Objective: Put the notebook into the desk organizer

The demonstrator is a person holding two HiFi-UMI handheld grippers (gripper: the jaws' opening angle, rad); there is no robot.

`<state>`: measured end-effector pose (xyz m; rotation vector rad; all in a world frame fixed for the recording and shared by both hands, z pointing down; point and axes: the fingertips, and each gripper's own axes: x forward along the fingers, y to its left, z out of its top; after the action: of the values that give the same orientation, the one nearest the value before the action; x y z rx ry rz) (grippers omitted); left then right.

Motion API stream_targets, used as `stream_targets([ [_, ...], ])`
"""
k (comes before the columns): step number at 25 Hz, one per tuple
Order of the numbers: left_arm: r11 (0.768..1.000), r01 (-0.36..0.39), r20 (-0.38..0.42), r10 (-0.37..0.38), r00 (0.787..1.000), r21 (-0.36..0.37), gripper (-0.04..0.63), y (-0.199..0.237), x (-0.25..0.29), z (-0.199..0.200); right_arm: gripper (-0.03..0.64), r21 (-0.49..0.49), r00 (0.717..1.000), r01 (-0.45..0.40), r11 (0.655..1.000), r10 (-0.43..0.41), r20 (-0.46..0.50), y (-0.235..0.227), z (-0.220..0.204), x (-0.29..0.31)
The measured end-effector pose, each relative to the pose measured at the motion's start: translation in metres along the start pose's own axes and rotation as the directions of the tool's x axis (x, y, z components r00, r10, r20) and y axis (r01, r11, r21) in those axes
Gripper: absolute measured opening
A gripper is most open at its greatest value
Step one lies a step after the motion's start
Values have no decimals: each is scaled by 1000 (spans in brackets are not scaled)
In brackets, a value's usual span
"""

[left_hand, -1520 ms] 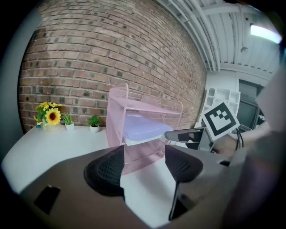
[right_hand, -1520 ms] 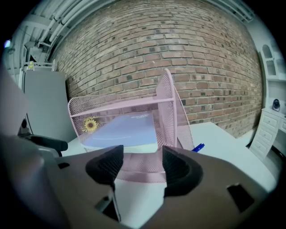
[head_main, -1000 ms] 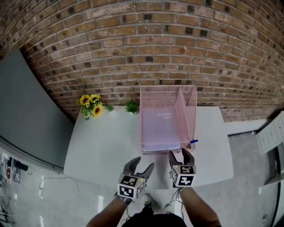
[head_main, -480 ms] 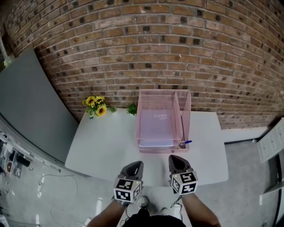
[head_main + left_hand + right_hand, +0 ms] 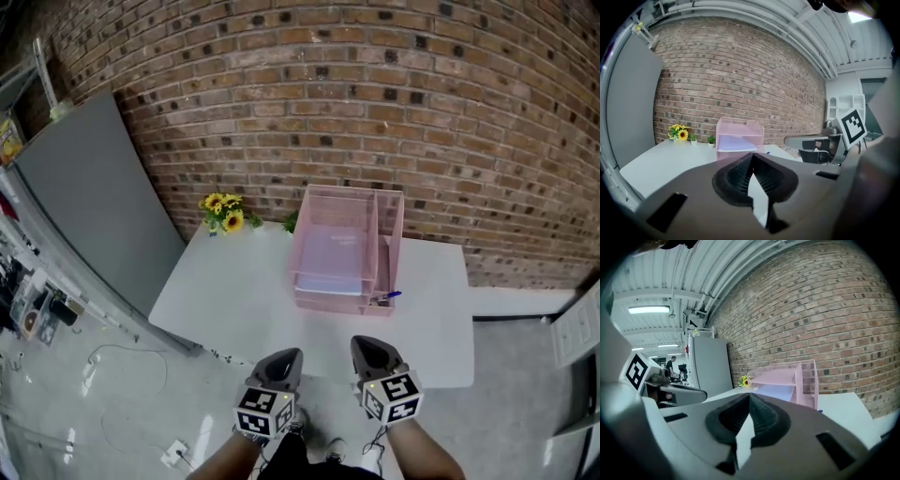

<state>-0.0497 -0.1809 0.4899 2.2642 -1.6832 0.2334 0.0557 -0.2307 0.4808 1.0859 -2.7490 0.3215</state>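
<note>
Brick wall (image 5: 375, 112) behind; grey panel (image 5: 94, 206) leaning at left. White surface (image 5: 234, 300) carrying a pink organizer (image 5: 387, 246) set against the wall. Notebook (image 5: 333, 258), lavender, lying flat on a shelf in the organizer's wide left compartment, long axis running from the open front toward the wall. Left gripper (image 5: 287, 356) and right gripper (image 5: 363, 345), side by side off the surface's near edge, well apart from the organizer, each with jaws closed together on nothing. Sunflowers (image 5: 223, 211) and a small green plant (image 5: 291, 222) stand left of the organizer by the wall. Blue pen (image 5: 389, 296) at the organizer's front right corner.
</note>
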Motion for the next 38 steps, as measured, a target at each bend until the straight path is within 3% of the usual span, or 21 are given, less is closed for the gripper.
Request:
stream_targets([
  [11, 992, -121, -23, 120, 992, -29, 6, 5, -88, -30, 3, 14, 991, -133, 991, 134, -29, 74, -27, -13],
  [19, 992, -125, -6, 125, 992, -15, 6, 38, -151, -42, 3, 7, 992, -125, 992, 125, -32, 147, -37, -14],
  [29, 999, 51, 15, -51, 999, 17, 5, 49, -222, -65, 3, 5, 999, 36, 999, -36, -5, 230, -53, -59],
  [38, 969, 243, -19, -242, 970, 40, 6, 9, -245, -87, 3, 38, 970, 242, 970, -241, -9, 240, -71, -132],
])
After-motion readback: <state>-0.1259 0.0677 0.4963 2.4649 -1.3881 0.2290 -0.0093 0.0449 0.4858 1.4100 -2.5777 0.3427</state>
